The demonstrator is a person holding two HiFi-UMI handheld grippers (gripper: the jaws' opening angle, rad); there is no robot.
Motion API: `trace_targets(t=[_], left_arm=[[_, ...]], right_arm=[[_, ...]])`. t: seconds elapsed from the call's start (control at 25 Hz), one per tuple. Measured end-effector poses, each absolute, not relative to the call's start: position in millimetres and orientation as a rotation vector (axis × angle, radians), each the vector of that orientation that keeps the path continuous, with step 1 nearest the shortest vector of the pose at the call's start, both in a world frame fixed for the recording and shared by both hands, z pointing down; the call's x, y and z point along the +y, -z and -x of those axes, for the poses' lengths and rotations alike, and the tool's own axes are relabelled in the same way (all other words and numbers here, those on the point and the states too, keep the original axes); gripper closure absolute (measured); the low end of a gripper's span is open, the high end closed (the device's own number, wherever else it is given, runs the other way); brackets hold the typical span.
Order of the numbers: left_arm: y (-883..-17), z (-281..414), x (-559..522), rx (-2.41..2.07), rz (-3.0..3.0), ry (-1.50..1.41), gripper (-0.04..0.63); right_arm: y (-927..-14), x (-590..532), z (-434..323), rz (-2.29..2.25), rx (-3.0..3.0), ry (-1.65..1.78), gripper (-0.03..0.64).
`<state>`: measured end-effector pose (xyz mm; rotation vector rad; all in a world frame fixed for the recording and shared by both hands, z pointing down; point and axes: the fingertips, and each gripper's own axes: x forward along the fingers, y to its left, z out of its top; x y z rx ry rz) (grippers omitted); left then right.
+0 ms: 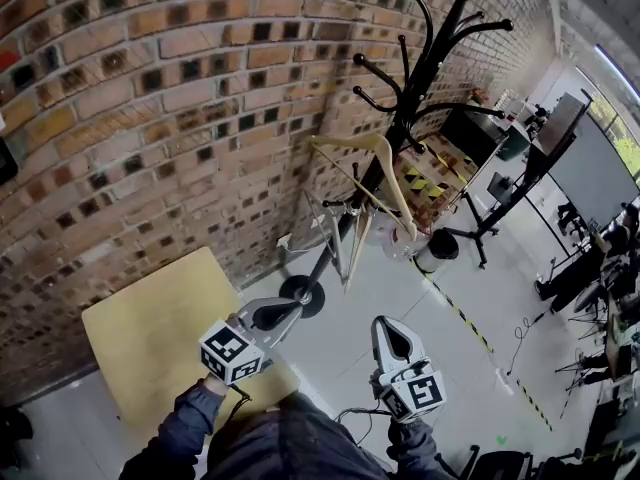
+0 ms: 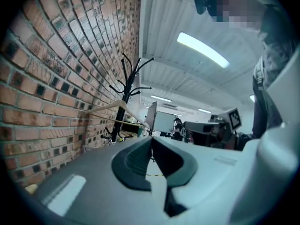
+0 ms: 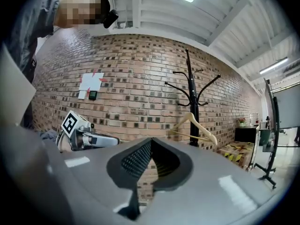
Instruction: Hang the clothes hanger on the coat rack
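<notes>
A pale wooden clothes hanger (image 1: 375, 173) hangs on the black coat rack (image 1: 425, 63) by the brick wall; it also shows in the left gripper view as the hanger (image 2: 123, 110) on the rack (image 2: 126, 95) and in the right gripper view as the hanger (image 3: 193, 127) on the rack (image 3: 191, 100). Both grippers are well back from the rack, near the person's body. My left gripper (image 1: 295, 310) is shut and empty. My right gripper (image 1: 385, 326) is shut with nothing between its jaws.
A light wooden table (image 1: 160, 333) stands at the lower left against the brick wall (image 1: 150, 118). A round white bin (image 1: 437, 250) and a black stand (image 1: 500, 193) are near the rack's base. Yellow-black floor tape (image 1: 470, 323) runs off to the right.
</notes>
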<state>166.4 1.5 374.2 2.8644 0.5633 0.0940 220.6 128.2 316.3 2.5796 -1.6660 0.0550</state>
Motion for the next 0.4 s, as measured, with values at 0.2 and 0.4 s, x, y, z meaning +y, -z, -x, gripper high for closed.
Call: trace_targets(t=[0.2, 0.4], left_arm=[[-382.9, -153.4, 2.0, 0.566, -2.846, -0.104, 0.594], [-390.1, -148.6, -2.0, 0.565, -2.832, -0.103, 0.594]], right_arm=[[-316.3, 123.6, -206.3, -2.542, -1.656, -0.029, 0.611], [-322.5, 120.5, -199.3, -2.523, -1.631, -0.029, 0.611]])
